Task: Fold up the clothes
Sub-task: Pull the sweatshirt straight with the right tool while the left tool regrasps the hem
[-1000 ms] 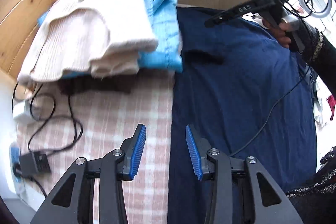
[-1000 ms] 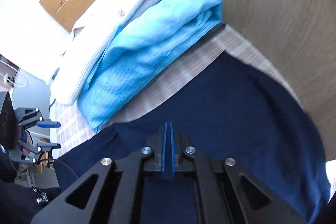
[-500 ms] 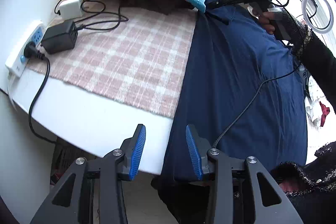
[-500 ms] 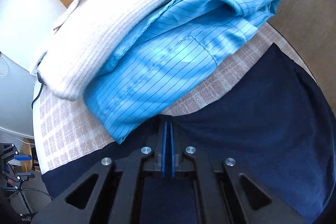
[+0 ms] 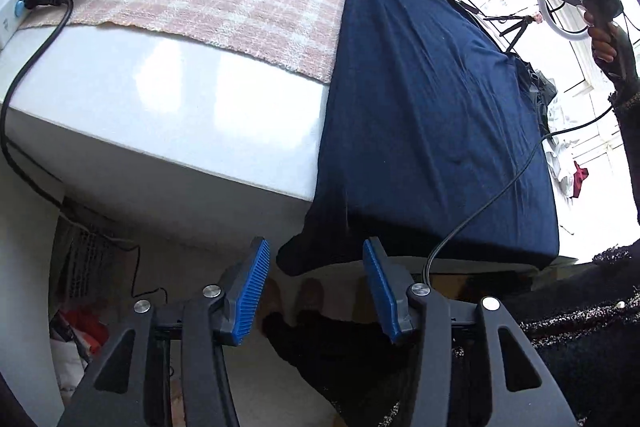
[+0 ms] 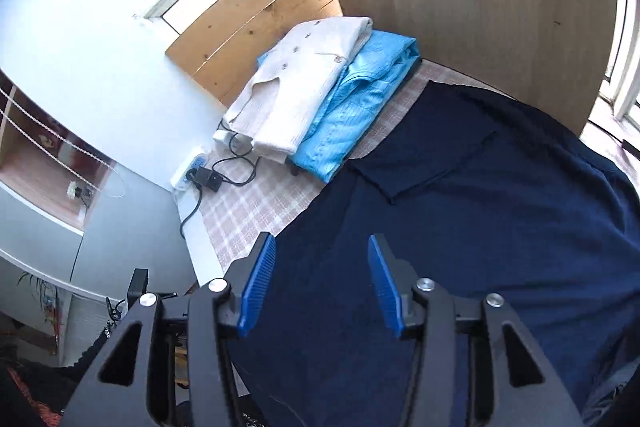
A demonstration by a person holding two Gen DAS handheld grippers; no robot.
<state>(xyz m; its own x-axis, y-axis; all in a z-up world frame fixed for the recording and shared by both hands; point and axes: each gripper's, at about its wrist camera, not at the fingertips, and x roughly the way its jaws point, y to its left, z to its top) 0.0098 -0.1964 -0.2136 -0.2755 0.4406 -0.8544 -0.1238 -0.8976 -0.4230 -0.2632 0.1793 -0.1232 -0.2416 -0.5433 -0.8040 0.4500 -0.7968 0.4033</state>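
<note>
Navy shirt (image 5: 432,115) looks soft, limp; best pinched at its corner drooping over the table's (image 5: 168,115) near edge; both grippers have just spread, gripping nothing

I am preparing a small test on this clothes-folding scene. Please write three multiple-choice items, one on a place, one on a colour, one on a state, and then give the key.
1. Where does the cream garment lie?
A. on the light blue shirt
B. on the floor
C. under the navy garment

2. What colour is the spread-out garment?
A. red
B. navy
C. green

3. How is the right claw?
A. shut on cloth
B. shut, empty
C. open, empty

Key: 1 A, cream lies stacked over blue; 2 B, dark blue cloth covers the table; 3 C, its jaws have just opened, nothing between them.
</note>
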